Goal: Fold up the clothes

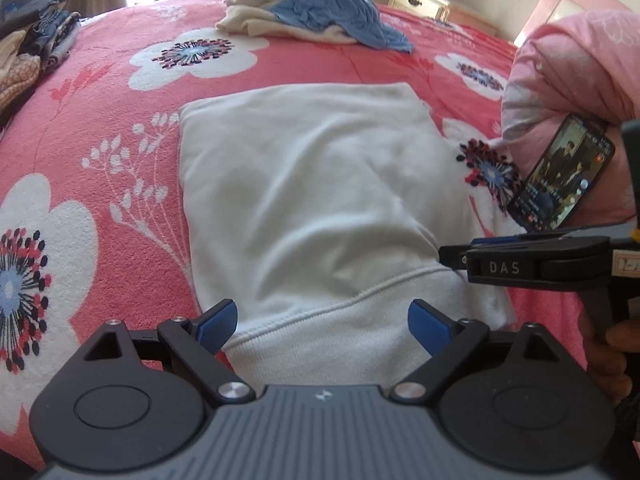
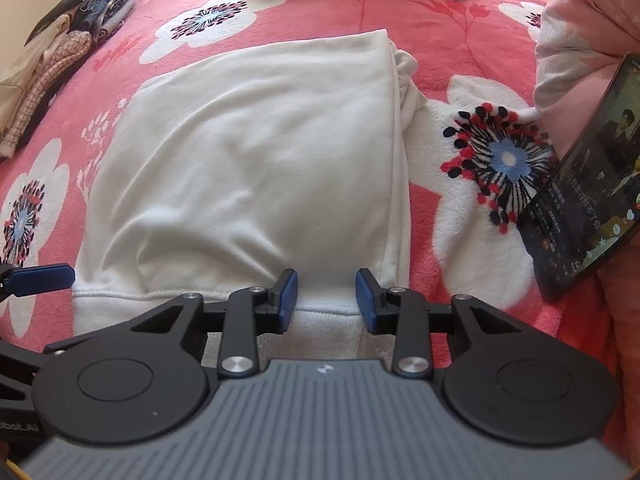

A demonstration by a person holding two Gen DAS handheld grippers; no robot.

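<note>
White sweatshirt (image 2: 248, 160) lies flat mid-bedspread (image 2: 460, 40), sides folded in, ribbed hem at 6 o'clock nearest both tools. Left gripper (image 1: 324, 326) is spread wide over the hem w/ nothing held; right gripper (image 2: 326, 300) is partly open, hem between pads but not pinched. Looks like between folds: next move prob needs both to clamp the hem & carry it toward 12 o'clock.
</note>
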